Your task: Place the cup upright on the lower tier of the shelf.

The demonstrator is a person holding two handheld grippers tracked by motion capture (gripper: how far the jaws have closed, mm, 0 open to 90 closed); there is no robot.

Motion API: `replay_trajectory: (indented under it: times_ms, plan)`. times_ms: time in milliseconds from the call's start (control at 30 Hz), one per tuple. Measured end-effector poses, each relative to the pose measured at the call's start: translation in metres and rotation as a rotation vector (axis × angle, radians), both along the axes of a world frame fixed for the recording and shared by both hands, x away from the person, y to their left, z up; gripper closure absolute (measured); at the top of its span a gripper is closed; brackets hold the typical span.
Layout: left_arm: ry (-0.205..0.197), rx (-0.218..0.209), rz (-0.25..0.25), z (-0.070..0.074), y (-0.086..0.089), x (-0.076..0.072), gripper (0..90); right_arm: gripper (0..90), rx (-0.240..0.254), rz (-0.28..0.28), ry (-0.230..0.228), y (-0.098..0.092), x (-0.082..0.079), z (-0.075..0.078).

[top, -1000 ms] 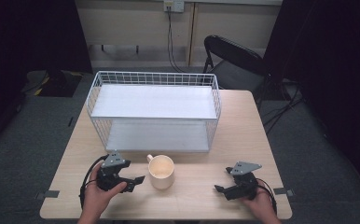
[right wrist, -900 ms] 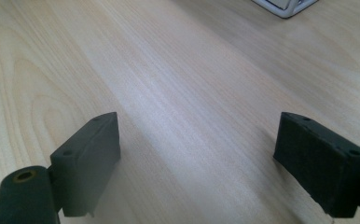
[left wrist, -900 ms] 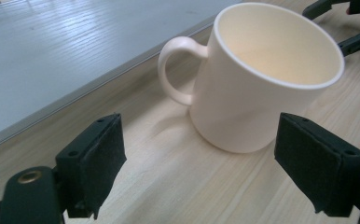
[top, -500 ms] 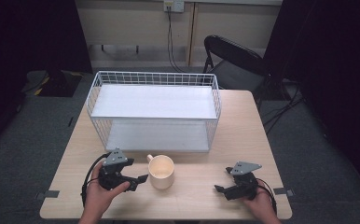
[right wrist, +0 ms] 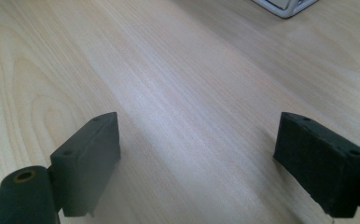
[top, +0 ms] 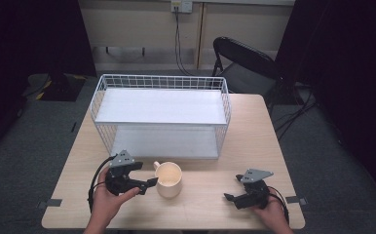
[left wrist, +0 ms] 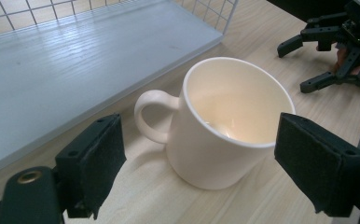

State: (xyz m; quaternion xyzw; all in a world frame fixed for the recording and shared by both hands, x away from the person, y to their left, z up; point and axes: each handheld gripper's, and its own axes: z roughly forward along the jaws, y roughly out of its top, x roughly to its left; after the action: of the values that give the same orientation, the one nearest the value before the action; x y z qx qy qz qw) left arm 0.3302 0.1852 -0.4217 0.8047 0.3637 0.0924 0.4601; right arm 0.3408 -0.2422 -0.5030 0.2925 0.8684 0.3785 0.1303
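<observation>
Hands come in at the near edge of the wooden table [top: 254, 122]. At the left, the left gripper [top: 144, 176] is held low over the tabletop, jaws spread wide and pointed at the cream mug [top: 169, 179]. In the left gripper view the mug [left wrist: 225, 126] stands upright just ahead of the two black pads [left wrist: 96, 158], which flank it without touching; its handle points toward the rack. Inside, the mug looks empty.

Behind the mug, toward the table's far side, sits a white wire rack [top: 161, 117] with two white shelves, its lower shelf [left wrist: 75, 70] just beyond the handle.

Further right, well apart from the mug, the right gripper [top: 231, 188] rests low near the table's front edge, jaws spread, nothing between them but bare wood [right wrist: 192, 116]. A black folding chair [top: 247, 66] stands behind the table's far right corner.
</observation>
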Motion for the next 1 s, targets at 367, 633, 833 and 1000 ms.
replay_trajectory:
  times_ms: [367,633,833,1000]
  plan:
    - [-0.013,0.007,0.006,-0.003,-0.015,0.006,18.9,13.6,0.0,0.0,0.0,0.0,0.0,0.0]
    - [-0.041,0.0,0.011,-0.01,-0.02,0.009,33.1,13.6,0.0,0.0,0.0,0.0,0.0,0.0]
    - [-0.062,0.011,0.007,-0.012,-0.023,0.008,39.7,13.6,0.0,0.0,0.0,0.0,0.0,0.0]
    - [-0.065,0.017,-0.003,-0.014,-0.027,0.008,44.2,13.6,0.0,0.0,0.0,0.0,0.0,0.0]
